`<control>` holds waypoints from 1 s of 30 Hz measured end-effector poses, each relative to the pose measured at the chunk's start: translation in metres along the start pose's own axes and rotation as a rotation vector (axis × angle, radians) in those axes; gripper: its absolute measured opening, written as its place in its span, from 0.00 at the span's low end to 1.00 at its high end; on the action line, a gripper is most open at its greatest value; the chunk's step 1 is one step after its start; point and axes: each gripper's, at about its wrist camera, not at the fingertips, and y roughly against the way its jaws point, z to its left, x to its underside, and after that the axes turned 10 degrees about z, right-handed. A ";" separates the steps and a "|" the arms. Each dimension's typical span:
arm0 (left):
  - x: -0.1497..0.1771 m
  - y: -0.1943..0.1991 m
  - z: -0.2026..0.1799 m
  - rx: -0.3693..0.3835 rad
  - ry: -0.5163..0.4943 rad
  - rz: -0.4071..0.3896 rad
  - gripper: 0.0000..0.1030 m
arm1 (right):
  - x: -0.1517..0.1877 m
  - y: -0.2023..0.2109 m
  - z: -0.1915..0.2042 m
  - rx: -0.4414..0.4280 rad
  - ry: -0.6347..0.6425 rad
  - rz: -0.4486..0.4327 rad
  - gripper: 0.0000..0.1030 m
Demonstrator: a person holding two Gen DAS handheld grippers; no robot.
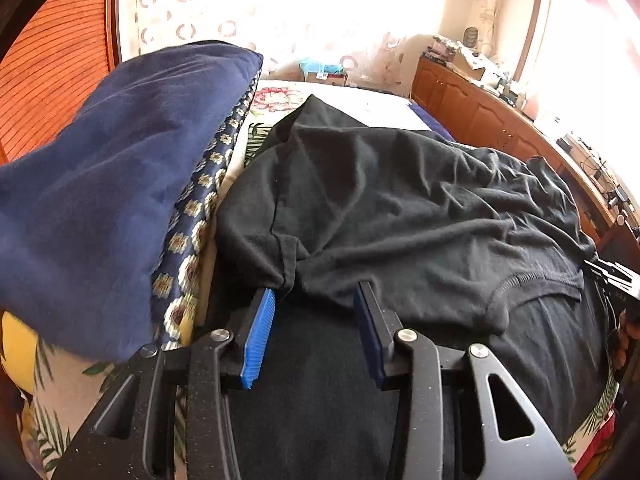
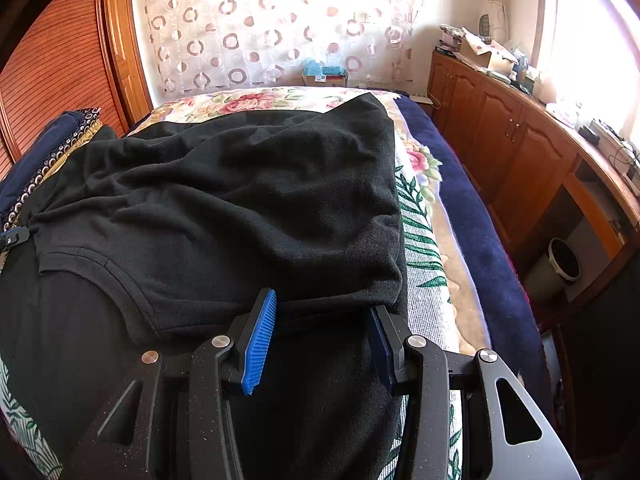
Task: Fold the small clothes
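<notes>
Black T-shirt (image 2: 240, 200) lies rumpled on the floral bedspread (image 2: 424, 248), partly doubled over, collar nearest, long axis running away toward the curtain. Soft, light knit; judged limp, best taken at the near folded edge. Left gripper (image 1: 316, 308) and right gripper (image 2: 324, 316) stand part-open, straddling that edge, pads apparently not pressing.

A black T-shirt (image 2: 240, 200) lies crumpled across a bed with a floral cover (image 2: 420, 248). The right claw (image 2: 320, 320) sits at the shirt's near edge beside the collar, its blue pads (image 2: 260, 340) standing apart with a fold of black cloth between them; whether they pinch it is unclear. A navy blanket (image 2: 480, 216) lines the bed's right side. Wooden cabinets (image 2: 500, 136) stand beyond, a bin (image 2: 560, 264) below them. The left claw's tip (image 2: 12, 236) shows at the left edge.
</notes>
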 end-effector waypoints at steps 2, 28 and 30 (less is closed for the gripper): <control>-0.007 -0.004 0.001 0.004 0.014 0.007 0.41 | 0.000 0.000 0.000 0.000 0.000 0.000 0.44; 0.044 0.120 -0.005 0.118 -0.080 -0.234 0.04 | 0.020 0.114 -0.002 -0.100 0.054 -0.262 0.03; 0.061 0.123 -0.004 0.127 -0.079 -0.220 0.04 | 0.032 0.123 -0.004 -0.102 0.064 -0.262 0.03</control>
